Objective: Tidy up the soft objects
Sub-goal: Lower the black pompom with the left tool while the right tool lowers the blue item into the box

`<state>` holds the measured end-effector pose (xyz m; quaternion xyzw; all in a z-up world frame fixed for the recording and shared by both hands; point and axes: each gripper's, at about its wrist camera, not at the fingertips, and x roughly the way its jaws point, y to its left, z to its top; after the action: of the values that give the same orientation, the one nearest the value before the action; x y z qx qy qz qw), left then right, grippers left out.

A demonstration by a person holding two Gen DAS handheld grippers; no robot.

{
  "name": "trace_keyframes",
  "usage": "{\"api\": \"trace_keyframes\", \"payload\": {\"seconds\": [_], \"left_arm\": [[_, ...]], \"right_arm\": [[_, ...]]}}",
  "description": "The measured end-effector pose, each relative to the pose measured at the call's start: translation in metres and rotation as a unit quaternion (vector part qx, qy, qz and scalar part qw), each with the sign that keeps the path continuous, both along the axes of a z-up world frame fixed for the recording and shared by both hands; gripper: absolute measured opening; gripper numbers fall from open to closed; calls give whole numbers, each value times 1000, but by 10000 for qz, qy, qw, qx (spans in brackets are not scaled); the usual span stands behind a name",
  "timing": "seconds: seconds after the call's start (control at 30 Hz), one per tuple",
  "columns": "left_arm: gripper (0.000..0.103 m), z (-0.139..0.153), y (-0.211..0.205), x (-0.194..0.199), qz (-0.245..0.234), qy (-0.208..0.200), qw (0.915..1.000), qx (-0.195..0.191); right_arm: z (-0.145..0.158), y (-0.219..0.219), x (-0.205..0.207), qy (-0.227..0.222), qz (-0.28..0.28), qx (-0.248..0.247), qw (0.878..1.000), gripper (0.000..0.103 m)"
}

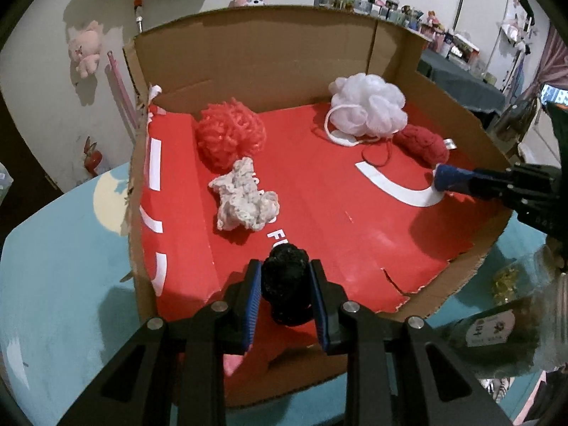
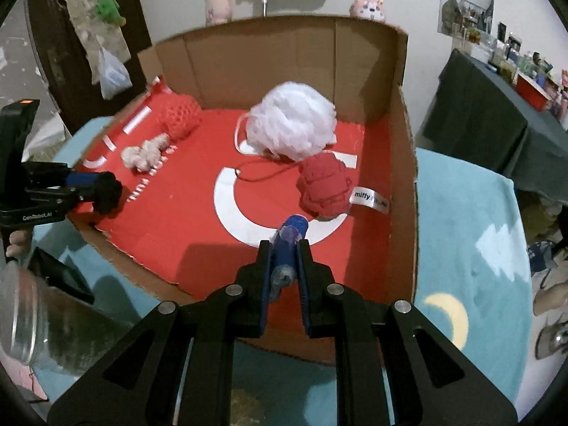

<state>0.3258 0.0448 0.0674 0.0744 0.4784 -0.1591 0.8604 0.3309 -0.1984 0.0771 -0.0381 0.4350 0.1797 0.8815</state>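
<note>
cardboard box (image 1: 269, 53) with red printed floor, front side cut low, sits on a blue tablecloth (image 1: 60, 284). box contents, left to right in the left wrist view: red fuzzy ball (image 1: 230, 135) far left of the left jaws, touching the white crochet lump (image 1: 245, 200) that lies just ahead of those jaws and slightly left; white mesh bath pouf (image 1: 369, 106) far ahead and right, near the back wall; dark red knit piece (image 1: 424, 143) right beside the pouf, its loose cord trailing on the floor toward the middle.

left gripper (image 1: 285, 284) jaws clamped on a black fuzzy ball (image 1: 285, 284), ball sits right between the blue pads (image 1: 248, 305), over the front edge of the box floor. in the right wrist view the same black ball (image 2: 108, 191) shows at far left on the left gripper's tip.

right gripper (image 2: 285, 266) jaws nearly together, pinching something thin and pale bluish, blurred, can't tell what it is. dark red knit piece (image 2: 325, 186) lies just ahead of the right jaws, slightly right, apart from the tips; white tag (image 2: 371, 200) sticks out on its right. pouf (image 2: 291, 124) further ahead, touching the knit piece. glass jar (image 2: 25, 319) outside the box, low left of the right jaws.
</note>
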Motion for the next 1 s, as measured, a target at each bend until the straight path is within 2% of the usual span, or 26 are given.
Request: {"api": "trace_keyframes", "payload": {"seconds": [0.43,0.9,1.0], "left_arm": [[30,-3,-5,4,61,-33,9999,113],[32,-4,-6,2,28,-122,9997,187],[40,-2,-8,-1,21,-159,9997,165]], "right_arm": [[-9,15,11,306,41,-726,9969,15],[-14,23,11,489,134,-1024,9934,18],[-14,22,11,540,149,-919,9942,20]]}}
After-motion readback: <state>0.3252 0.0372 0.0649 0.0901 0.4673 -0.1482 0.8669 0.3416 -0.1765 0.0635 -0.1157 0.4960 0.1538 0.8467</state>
